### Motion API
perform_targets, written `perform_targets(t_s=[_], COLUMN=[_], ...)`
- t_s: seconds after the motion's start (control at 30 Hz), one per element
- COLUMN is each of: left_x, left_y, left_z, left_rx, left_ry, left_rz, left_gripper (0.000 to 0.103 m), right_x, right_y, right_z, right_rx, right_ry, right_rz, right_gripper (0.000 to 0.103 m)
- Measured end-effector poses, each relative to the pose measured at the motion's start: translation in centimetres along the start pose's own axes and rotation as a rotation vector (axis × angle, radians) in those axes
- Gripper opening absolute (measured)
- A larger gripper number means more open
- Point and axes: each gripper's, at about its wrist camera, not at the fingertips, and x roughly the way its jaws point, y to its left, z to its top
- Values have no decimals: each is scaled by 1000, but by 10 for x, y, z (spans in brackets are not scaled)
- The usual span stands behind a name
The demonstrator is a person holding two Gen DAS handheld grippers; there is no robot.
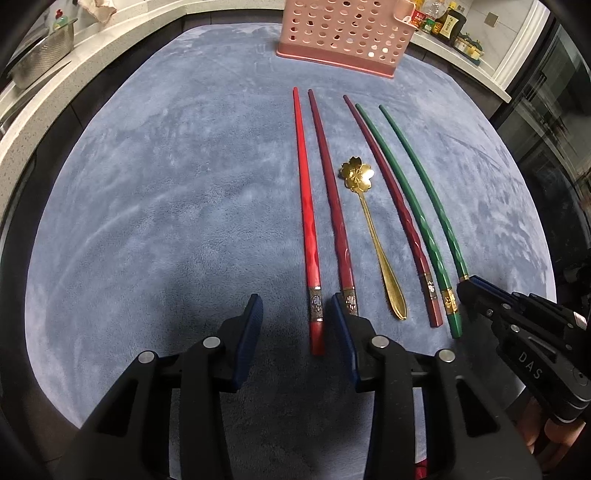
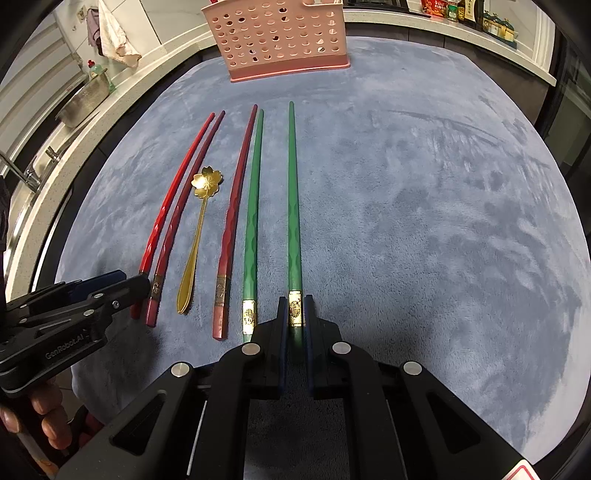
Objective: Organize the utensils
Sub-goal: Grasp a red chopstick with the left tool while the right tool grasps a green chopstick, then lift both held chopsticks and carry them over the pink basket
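Clamping the butt end of the outermost green chopstick [image 2: 293,206], the right gripper [image 2: 295,314] has its blue-padded fingers [image 2: 282,332] closed on the stick right at its gold decorative band, shaft running straight ahead over the grey-blue plush mat [image 2: 424,221]. Just left of it lies the second green chopstick [image 2: 253,214], flat on the mat, not held. Next over: a dark maroon chopstick [image 2: 234,206] whose tip nearly meets the second green tip, then a gold spoon with a flower-shaped bowl [image 2: 207,182], then another maroon chopstick [image 2: 184,206] and a bright red chopstick [image 2: 171,206], those two lying close together. The left gripper [image 1: 297,314] is spread wide, low over the mat, with the butt end of the bright red chopstick [image 1: 306,221] between its fingers [image 1: 253,317] but not pinched; its right finger covers the end of the neighbouring maroon chopstick [image 1: 328,206]. All sticks point toward a pink perforated plastic utensil basket [image 2: 280,40] standing upright at the far edge of the mat, well apart from the tips. Beyond, a pale countertop [image 1: 44,103] holds a steel colander [image 1: 40,59] on the left and sauce bottles [image 1: 443,22] on the right.
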Motion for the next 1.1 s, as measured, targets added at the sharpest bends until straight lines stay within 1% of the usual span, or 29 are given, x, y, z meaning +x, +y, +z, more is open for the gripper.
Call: perform_targets(t_s=[0.17, 0.23, 0.3, 0.4, 0.5, 0.77, 0.93, 1.1], left_x=[0, 1, 1, 1, -1, -2, -11, -29], left_y=[2, 1, 1, 1, 0, -2, -2, -2], left_z=[0, 0, 0, 0, -2, -2, 1, 8], left_rx=[-11, -8, -5, -1, 6, 5, 11, 15], left_ry=[-2, -3, -4, -4, -4, -9, -37, -85], left_rz=[-1, -2, -2, -8, -13, -14, -11, -21], left_gripper=[29, 22, 19, 11, 7, 7, 7, 7], right_x=[0, 0, 0, 0, 0, -2, -13, -29], right_y=[0, 0, 0, 0, 0, -2, -3, -3], right_z=[0, 0, 0, 0, 0, -1, 2, 9], right_rx=[0, 0, 0, 0, -2, 3, 17, 27], right_ry=[0, 0, 1, 1, 1, -3, -22, -58], right_rz=[-1, 0, 0, -1, -1, -4, 4, 13], right_gripper=[7, 7, 7, 7, 7, 7, 7, 7])
